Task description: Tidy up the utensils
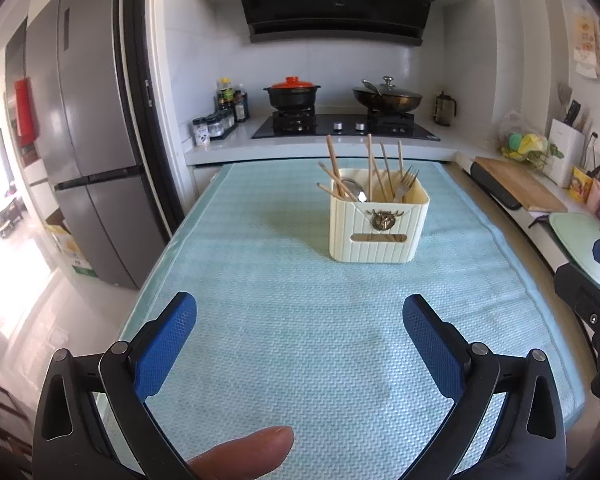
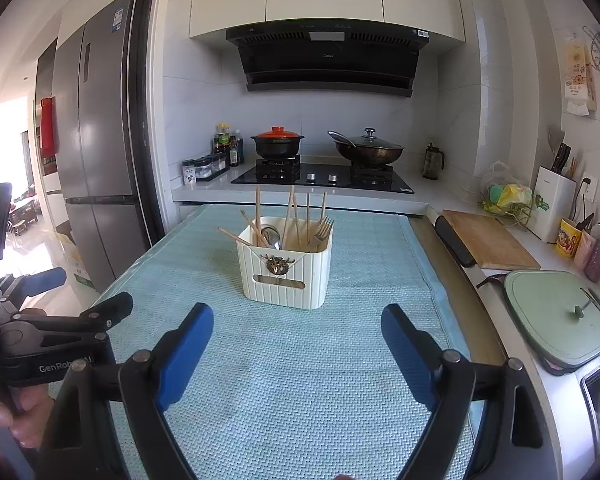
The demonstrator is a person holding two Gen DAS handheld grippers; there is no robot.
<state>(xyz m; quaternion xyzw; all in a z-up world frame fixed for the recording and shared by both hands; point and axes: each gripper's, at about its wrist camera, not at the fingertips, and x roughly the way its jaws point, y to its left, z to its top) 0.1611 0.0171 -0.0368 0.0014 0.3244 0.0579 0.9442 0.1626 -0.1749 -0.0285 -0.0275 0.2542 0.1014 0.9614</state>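
A cream ribbed utensil holder (image 1: 378,232) stands on a light blue mat (image 1: 300,320). It holds several wooden chopsticks (image 1: 370,164), a metal spoon (image 1: 356,192) and forks (image 1: 406,184). The holder also shows in the right wrist view (image 2: 286,276), with its chopsticks (image 2: 290,216) and forks (image 2: 320,232). My left gripper (image 1: 300,316) is open and empty, well short of the holder. My right gripper (image 2: 298,326) is open and empty, just in front of the holder. The left gripper's body (image 2: 60,328) shows at the left of the right wrist view.
A gas hob (image 1: 340,126) with a red-lidded black pot (image 1: 292,94) and a lidded wok (image 1: 386,98) lies behind the mat. Spice jars (image 1: 216,120) stand to its left. A wooden cutting board (image 2: 488,240) and a green lidded pan (image 2: 560,316) sit on the right counter. A grey fridge (image 1: 88,140) stands left.
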